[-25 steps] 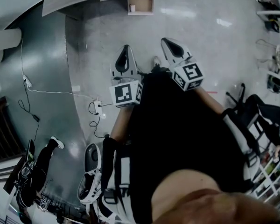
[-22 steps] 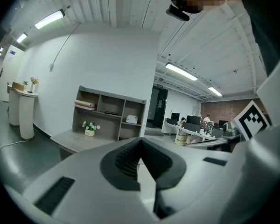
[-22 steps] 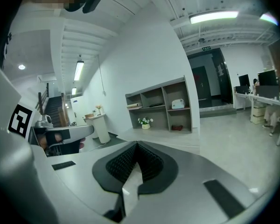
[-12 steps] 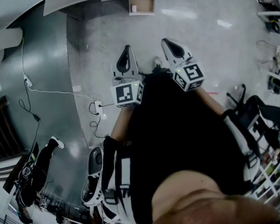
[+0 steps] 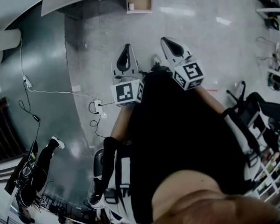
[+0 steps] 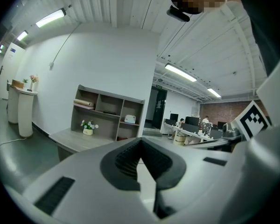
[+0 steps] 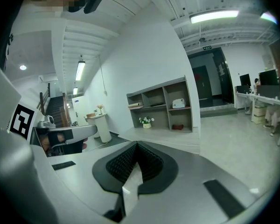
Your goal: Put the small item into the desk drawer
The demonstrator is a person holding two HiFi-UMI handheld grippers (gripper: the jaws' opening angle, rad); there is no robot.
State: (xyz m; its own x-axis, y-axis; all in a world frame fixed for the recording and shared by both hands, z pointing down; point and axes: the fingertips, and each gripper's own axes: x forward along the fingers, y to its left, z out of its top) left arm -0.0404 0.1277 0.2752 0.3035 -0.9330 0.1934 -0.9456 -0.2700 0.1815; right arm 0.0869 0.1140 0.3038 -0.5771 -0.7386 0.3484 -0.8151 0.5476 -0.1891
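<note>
Well beyond left gripper and right gripper, fingers pressed together, the small item lies in the drawer.

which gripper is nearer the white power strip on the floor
Left. The left gripper is held just up and right of the power strip in the head view; the right gripper is farther right, beyond the left one.
</note>
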